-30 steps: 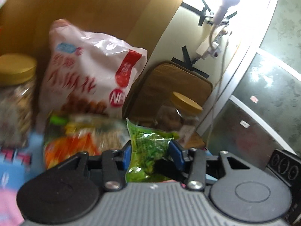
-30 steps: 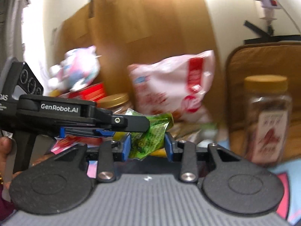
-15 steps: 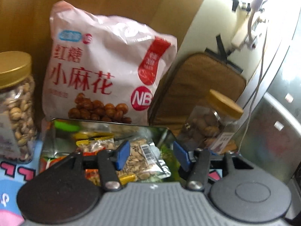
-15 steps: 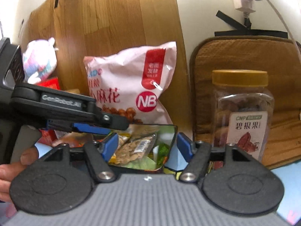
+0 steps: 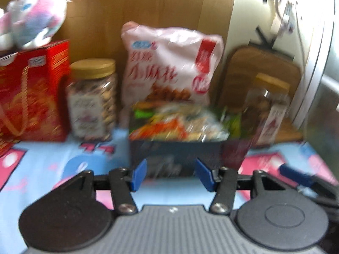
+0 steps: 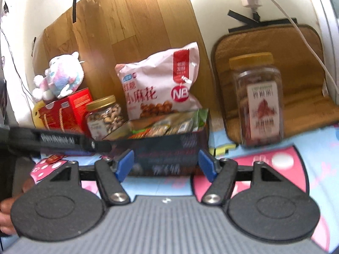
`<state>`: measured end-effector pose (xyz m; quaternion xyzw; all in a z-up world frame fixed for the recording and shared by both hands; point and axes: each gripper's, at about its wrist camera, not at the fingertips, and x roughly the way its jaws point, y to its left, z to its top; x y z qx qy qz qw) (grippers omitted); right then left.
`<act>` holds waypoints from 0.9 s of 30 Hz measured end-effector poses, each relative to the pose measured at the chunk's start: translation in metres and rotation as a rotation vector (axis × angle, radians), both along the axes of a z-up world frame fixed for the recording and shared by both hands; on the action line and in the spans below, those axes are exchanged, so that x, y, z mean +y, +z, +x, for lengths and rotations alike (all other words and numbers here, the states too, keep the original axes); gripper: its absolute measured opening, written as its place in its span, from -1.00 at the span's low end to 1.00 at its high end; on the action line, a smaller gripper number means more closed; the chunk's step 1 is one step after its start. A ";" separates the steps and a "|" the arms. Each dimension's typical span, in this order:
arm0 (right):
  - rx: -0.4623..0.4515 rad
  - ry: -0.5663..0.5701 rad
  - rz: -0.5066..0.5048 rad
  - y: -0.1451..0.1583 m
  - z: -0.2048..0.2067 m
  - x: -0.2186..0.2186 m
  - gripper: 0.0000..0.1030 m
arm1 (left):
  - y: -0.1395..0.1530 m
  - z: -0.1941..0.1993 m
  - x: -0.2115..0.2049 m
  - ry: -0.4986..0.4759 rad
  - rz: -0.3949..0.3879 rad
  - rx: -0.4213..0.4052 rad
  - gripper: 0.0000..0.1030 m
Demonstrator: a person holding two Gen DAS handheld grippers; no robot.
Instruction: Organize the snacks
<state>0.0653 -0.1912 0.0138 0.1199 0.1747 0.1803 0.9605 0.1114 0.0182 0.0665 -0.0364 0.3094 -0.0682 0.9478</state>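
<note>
Both grippers stand open and empty: the left gripper (image 5: 171, 174) and the right gripper (image 6: 166, 163) each have blue pads apart with nothing between them. Their jaws have just been opening, the right wider than the left, and both now sit just in front of the dark tin (image 6: 169, 148), short of its near wall.

Small snack packets (image 6: 163, 127) fill the tin, a green packet (image 6: 201, 116) at its right end. Behind it leans the pink bag (image 6: 161, 86); a nut jar (image 6: 104, 116) and a red box (image 6: 63, 114) stand to the left with a plush toy (image 6: 57, 78) on top, and a second jar (image 6: 259, 99) stands to the right on a brown mat (image 6: 300, 80). All rest on a blue and pink cloth (image 6: 317, 165).

By my reading, a packet has gone into the tin and the hands are between items. Next comes choosing what is still loose, likely a jar or the bag, and approaching it with jaws wide enough for its body. The left view is blurred, so finer detail there is unclear.
</note>
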 end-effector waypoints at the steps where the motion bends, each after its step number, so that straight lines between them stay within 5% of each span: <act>1: 0.009 0.001 0.010 -0.002 -0.007 0.001 0.35 | -0.005 -0.006 0.001 0.005 0.008 0.012 0.03; 10: 0.084 0.020 0.032 -0.016 -0.044 0.013 0.34 | -0.040 -0.045 0.026 0.101 -0.020 0.124 0.15; 27: 0.112 0.066 0.070 -0.008 -0.060 0.027 0.34 | -0.039 -0.073 0.021 0.143 0.082 0.083 0.69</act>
